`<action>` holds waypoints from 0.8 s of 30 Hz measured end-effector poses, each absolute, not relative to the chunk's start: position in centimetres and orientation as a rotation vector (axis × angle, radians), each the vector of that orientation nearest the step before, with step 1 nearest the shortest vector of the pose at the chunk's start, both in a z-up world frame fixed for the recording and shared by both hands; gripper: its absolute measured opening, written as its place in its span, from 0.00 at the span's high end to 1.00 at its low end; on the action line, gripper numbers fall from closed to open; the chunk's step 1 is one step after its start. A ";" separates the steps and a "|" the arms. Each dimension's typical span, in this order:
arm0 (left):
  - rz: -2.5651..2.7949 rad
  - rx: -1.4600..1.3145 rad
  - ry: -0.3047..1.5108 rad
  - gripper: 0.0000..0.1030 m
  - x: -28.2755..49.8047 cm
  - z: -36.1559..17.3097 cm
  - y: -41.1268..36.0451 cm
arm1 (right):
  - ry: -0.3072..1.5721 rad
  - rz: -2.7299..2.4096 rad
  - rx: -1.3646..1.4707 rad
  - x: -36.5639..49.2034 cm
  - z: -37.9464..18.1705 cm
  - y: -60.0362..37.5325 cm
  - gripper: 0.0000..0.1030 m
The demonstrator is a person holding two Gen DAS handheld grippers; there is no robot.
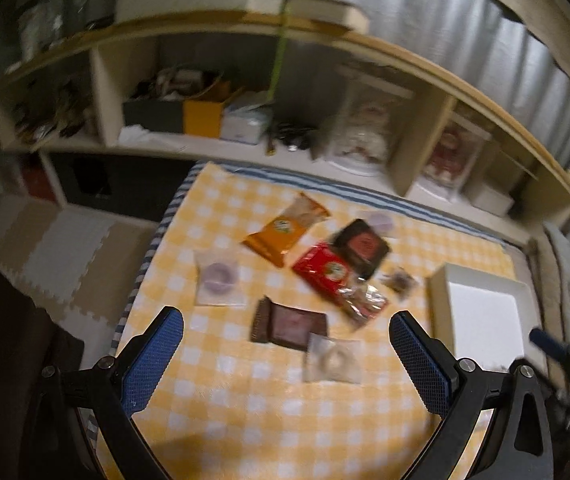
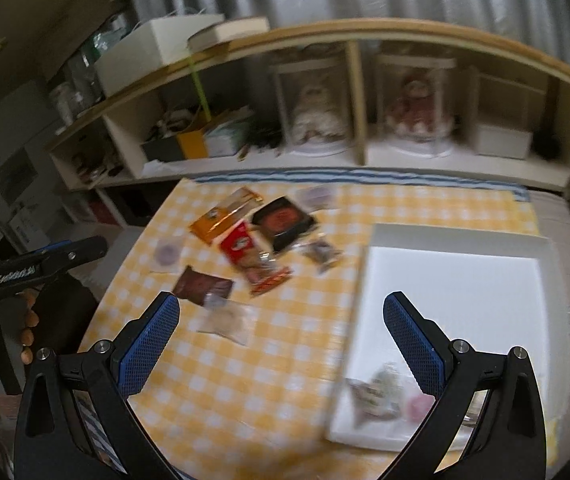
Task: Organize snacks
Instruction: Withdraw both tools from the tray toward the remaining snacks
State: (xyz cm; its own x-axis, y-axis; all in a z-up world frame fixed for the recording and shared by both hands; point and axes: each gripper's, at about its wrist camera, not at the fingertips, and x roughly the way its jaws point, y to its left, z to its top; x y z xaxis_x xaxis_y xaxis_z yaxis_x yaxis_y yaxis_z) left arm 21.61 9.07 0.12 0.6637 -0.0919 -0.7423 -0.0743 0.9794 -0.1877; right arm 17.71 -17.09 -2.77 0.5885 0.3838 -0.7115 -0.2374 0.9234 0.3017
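Several snack packets lie on a yellow checked cloth (image 1: 245,412): an orange bag (image 1: 285,230), a red bag (image 1: 327,274), a black packet (image 1: 363,248), a brown packet (image 1: 289,324), a clear packet with a pale ring (image 1: 333,360) and a clear packet with a purple ring (image 1: 219,280). A white tray (image 2: 453,292) stands to their right and holds two small packets (image 2: 381,396) at its near end. My left gripper (image 1: 285,320) is open above the brown packet. My right gripper (image 2: 281,308) is open above the cloth beside the tray. Both are empty.
A long wooden shelf unit (image 2: 361,100) runs behind the cloth, with boxes, clutter and two dolls in cases. The left gripper's handle and a hand (image 2: 25,272) show at the left of the right wrist view. Foam floor mats (image 1: 69,248) lie left of the cloth.
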 end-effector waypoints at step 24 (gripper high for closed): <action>0.090 -0.033 1.027 0.00 38.3 -15.7 6.6 | 1.043 0.544 -0.096 21.2 -16.8 -7.2 0.00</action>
